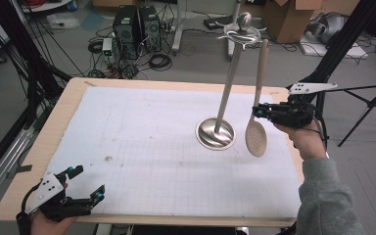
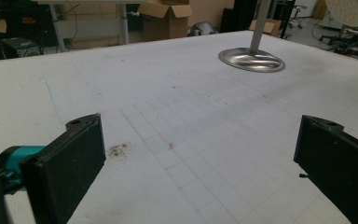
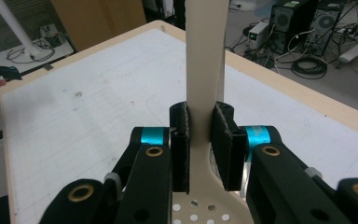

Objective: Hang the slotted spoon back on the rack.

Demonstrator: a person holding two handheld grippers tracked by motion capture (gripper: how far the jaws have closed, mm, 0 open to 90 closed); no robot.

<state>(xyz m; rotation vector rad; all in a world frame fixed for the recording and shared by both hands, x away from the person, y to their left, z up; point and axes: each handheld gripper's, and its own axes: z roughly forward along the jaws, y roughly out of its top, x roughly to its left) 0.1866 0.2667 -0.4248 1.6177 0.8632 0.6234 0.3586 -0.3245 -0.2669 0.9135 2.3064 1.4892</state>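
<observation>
Near the worktop's right edge, the slotted spoon (image 1: 257, 115) is clamped at its neck by the right gripper (image 1: 258, 112), apparently being hung on the stand (image 1: 216, 133), so lifting toward a hook is called for, while the left gripper (image 1: 88, 182) is held open at the near left corner.

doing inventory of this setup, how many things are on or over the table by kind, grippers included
Slotted spoon: 1, beige, clamped by the right gripper
Metal utensil stand: 1, upright on the white mat
Grippers: 2, the left gripper open and the right gripper shut
White mat: 1
Total: 5
</observation>
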